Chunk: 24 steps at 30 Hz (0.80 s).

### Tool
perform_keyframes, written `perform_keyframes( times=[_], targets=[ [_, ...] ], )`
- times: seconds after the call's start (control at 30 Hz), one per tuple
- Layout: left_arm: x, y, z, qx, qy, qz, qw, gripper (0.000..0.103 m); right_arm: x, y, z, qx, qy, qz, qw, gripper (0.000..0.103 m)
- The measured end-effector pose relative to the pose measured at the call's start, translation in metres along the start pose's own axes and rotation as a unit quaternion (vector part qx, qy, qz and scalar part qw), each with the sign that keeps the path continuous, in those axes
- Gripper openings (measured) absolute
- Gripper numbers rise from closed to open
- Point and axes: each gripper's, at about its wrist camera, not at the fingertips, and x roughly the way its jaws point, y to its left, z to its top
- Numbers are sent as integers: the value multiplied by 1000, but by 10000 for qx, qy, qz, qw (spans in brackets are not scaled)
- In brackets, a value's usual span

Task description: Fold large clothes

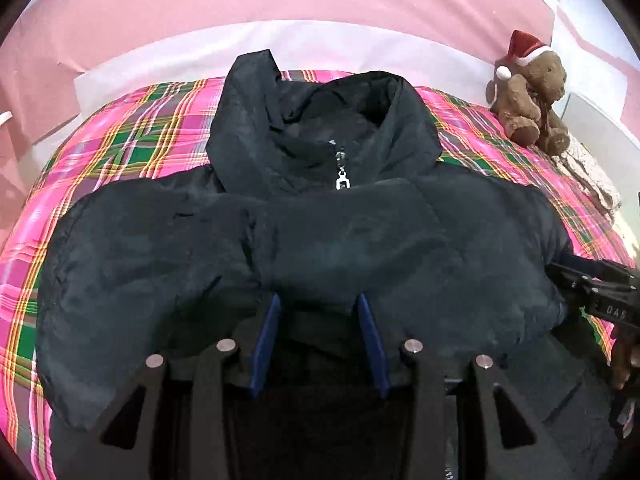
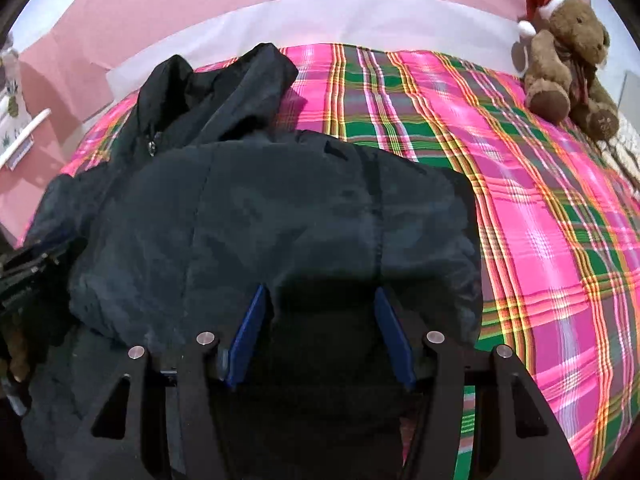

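My bed has a big blanket [image 1: 132, 136] with pink, green and yellow squares, and it covers almost all I can see. On top of it lies my big black jacket [image 1: 320, 240], puffy and soft, with its front facing up. Both sleeves are folded in across the chest, so it looks like a fat dark bundle. The hood [image 1: 256, 120] flops at the far end, near the white strip by the pink wall. My left tongs [image 1: 318, 304] sit low at the near edge of the jacket, right in the middle. Their blue fingers [image 1: 268, 332] are spread apart, and a bump of black cloth pokes up between them, but nothing is pinched. My right tongs [image 2: 320, 292] sit at the near edge too, on the folded sleeve, close to the jacket's side where the blanket shows. Their blue fingers are spread wide as well and grip nothing. A brown teddy bear [image 2: 568, 60] in a red Santa hat sits in the far corner, well apart from the jacket. A small silver zipper pull [image 1: 341, 178] shines at the collar.
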Motion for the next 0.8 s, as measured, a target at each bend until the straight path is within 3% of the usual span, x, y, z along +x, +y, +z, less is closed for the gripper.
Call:
perform_keyframes(
  times=[0.57, 0.8],
  targets=[
    [6, -10, -8, 202, -99, 247, 9994, 44, 9, 7, -4, -98, -6, -133, 9999, 57],
    [-19, -10, -6, 130, -168, 221, 9995, 44, -29, 2, -8, 209, -124, -199, 9995, 57]
  ],
)
